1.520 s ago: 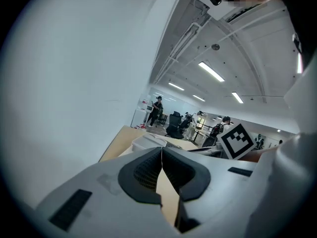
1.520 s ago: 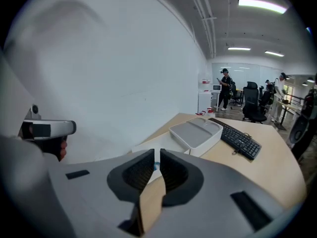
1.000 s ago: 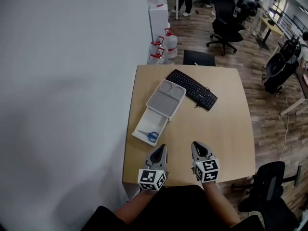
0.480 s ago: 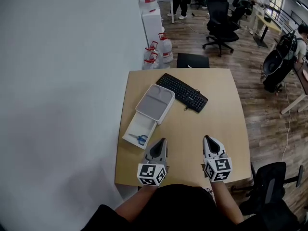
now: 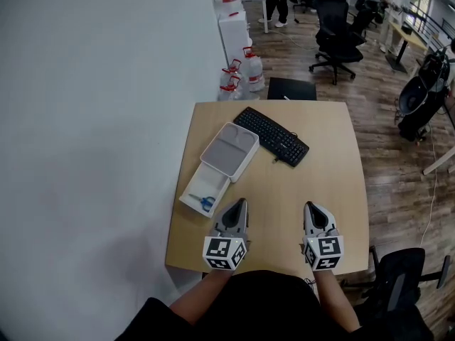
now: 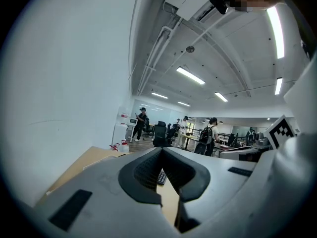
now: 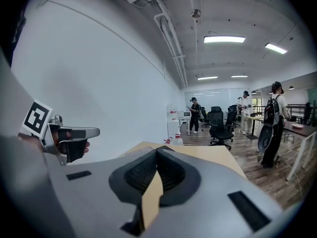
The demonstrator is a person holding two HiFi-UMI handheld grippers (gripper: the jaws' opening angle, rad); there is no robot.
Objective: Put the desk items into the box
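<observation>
Wooden desk [image 5: 323, 176] against the white wall on the left. A white box [image 5: 196, 190] sits on the desk's left half, angled. Its lid [image 5: 229, 150] covers the far part and the near part is open. Blue-handled scissors [image 5: 206, 203] lie inside the open near part. A black keyboard [image 5: 271, 136] lies at far centre, just right of the lid, apart from it.

Left gripper [image 5: 239, 204] is over the desk's near edge, just near-right of the box's open end. Its jaws meet at the tips with nothing between them. Right gripper [image 5: 312, 209] is level with it further right, well apart from the box. Its jaws have just been closing and now meet at the tips, holding nothing. Neither gripper touches any desk item.

Water jugs [image 5: 243, 73] stand on the floor beyond the desk's far-left corner. Black office chairs [image 5: 338, 38] and standing people are far back in the room.
</observation>
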